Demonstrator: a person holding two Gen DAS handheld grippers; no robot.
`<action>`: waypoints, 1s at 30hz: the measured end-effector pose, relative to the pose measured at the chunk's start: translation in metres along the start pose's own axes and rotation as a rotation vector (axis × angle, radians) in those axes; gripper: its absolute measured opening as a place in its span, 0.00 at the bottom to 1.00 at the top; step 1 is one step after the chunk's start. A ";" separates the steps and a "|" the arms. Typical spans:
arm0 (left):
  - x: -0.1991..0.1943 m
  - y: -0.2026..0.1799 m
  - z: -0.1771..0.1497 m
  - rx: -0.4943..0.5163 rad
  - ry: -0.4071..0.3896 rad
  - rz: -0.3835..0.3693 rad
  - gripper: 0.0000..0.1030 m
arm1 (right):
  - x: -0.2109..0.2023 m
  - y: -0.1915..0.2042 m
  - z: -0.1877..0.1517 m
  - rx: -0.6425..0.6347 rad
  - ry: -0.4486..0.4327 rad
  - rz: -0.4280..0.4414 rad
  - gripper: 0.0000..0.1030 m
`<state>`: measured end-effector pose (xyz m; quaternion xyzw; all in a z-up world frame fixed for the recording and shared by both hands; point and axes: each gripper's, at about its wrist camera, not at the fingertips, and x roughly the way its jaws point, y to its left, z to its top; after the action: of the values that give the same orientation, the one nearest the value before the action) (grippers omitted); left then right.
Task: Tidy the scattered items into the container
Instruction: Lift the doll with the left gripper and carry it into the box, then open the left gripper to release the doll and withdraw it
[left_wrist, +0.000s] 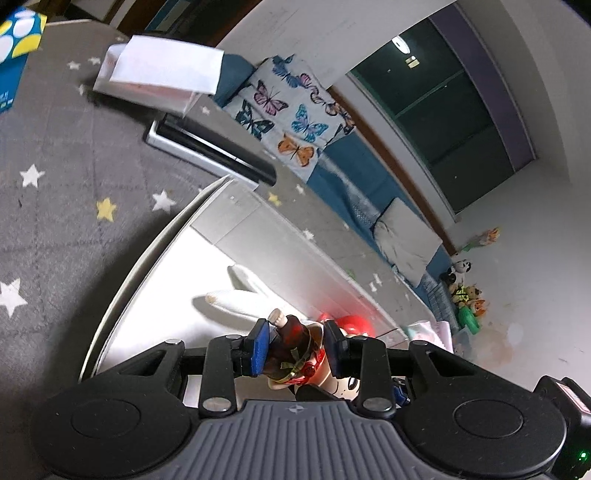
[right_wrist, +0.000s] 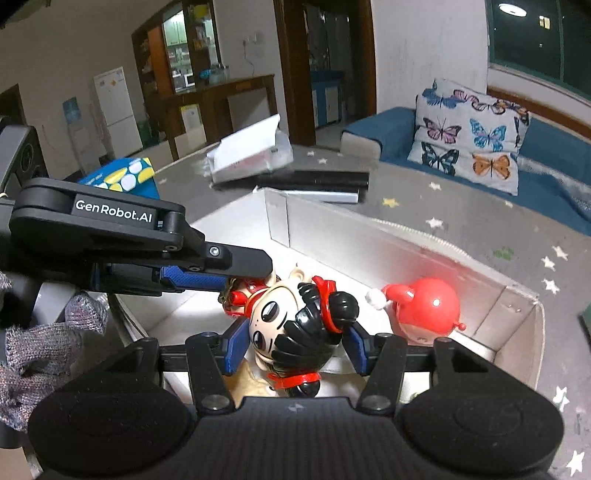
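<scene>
Both grippers clamp one glossy plastic doll (right_wrist: 295, 332) over the white box (right_wrist: 369, 251): left gripper (left_wrist: 295, 345) on its body, right gripper (right_wrist: 295, 345) on its ridged black-haired head.

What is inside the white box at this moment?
Inside the white box: a red round-headed toy and a white item on the floor, with the black-haired doll held over them by both grippers. The floor beneath doll and grippers is covered.

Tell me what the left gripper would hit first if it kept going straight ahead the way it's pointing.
Probably the white long-eared toy lying in the container, just beyond the doll held in the left gripper. The doll would touch it first. Depth is unclear, so the container floor might come first.
</scene>
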<state>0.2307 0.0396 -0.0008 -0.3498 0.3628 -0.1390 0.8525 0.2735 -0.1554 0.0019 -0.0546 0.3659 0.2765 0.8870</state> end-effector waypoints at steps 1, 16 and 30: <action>0.001 -0.001 0.000 0.007 -0.001 0.006 0.33 | 0.001 -0.001 -0.001 0.001 0.003 0.001 0.53; 0.003 -0.014 -0.008 0.109 -0.007 0.101 0.33 | 0.001 0.004 -0.004 -0.002 0.022 -0.010 0.54; -0.036 -0.040 -0.024 0.263 -0.084 0.134 0.33 | -0.034 0.015 -0.013 -0.010 -0.067 -0.059 0.92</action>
<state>0.1888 0.0170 0.0341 -0.2157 0.3280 -0.1131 0.9127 0.2380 -0.1624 0.0174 -0.0606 0.3328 0.2537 0.9062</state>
